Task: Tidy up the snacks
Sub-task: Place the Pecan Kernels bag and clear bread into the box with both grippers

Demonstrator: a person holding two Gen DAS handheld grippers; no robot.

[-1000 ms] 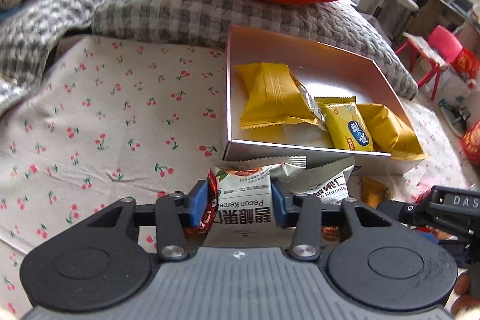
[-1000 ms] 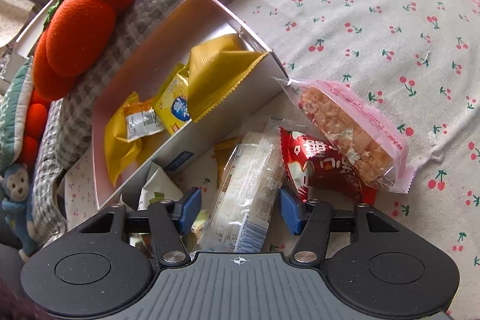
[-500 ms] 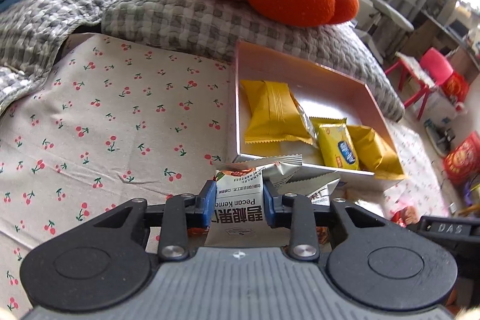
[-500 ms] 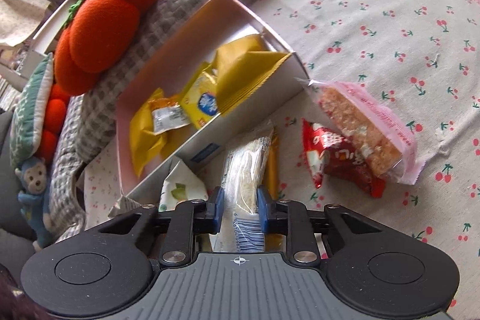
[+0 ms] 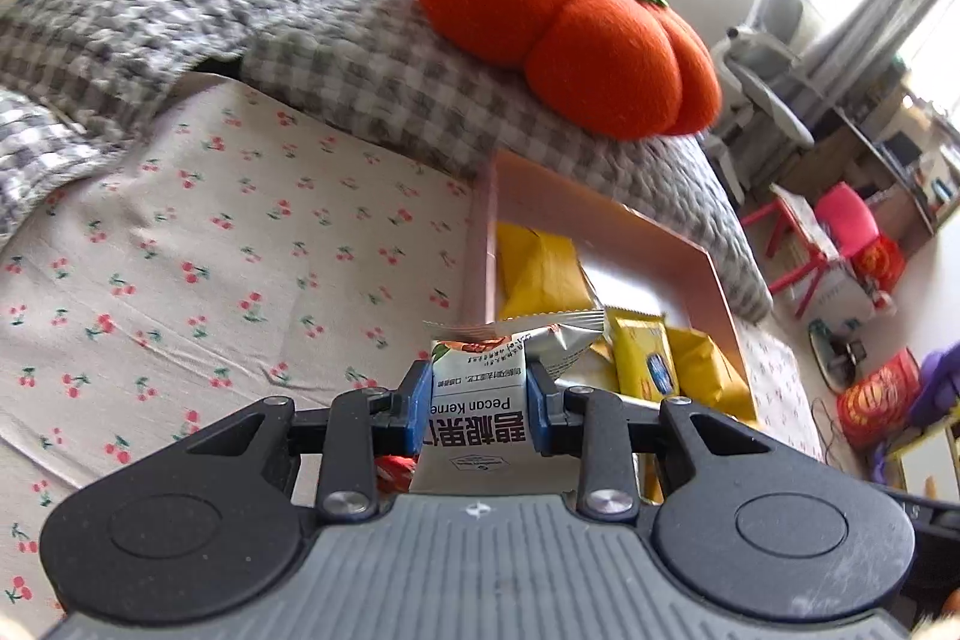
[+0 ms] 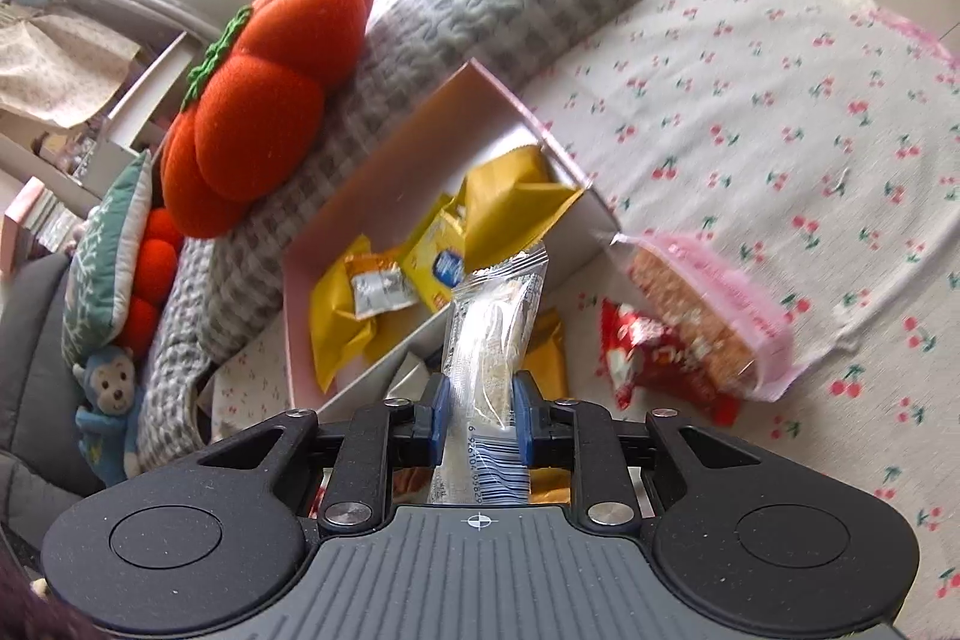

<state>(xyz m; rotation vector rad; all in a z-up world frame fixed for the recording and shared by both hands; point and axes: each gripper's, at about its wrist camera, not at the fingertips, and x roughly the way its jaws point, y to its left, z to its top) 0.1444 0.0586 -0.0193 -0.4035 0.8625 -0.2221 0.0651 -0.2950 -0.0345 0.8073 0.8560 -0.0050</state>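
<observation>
My left gripper [image 5: 479, 403] is shut on a white pecan kernel packet [image 5: 480, 400] and holds it up in front of the pink box [image 5: 606, 226]. The box holds several yellow snack packets [image 5: 540, 274]. My right gripper [image 6: 479, 415] is shut on a clear wrapped white bar [image 6: 492, 334], lifted just in front of the pink box [image 6: 384, 172]. A red packet [image 6: 648, 352], a pink-wrapped rice cake [image 6: 708, 316] and an orange-yellow packet [image 6: 549, 352] lie on the cherry-print sheet beside the box.
An orange pumpkin cushion [image 5: 558, 16] rests on a grey checked blanket [image 5: 336, 64] behind the box. A blue monkey toy [image 6: 111, 400] sits at the left. The cherry-print sheet [image 5: 210, 250] spreads left of the box. Chairs and floor clutter [image 5: 840, 244] lie at the right.
Both grippers closed on their packets and lifted them off the sheet. Both views rose and tilted up, so the box looks farther off.
</observation>
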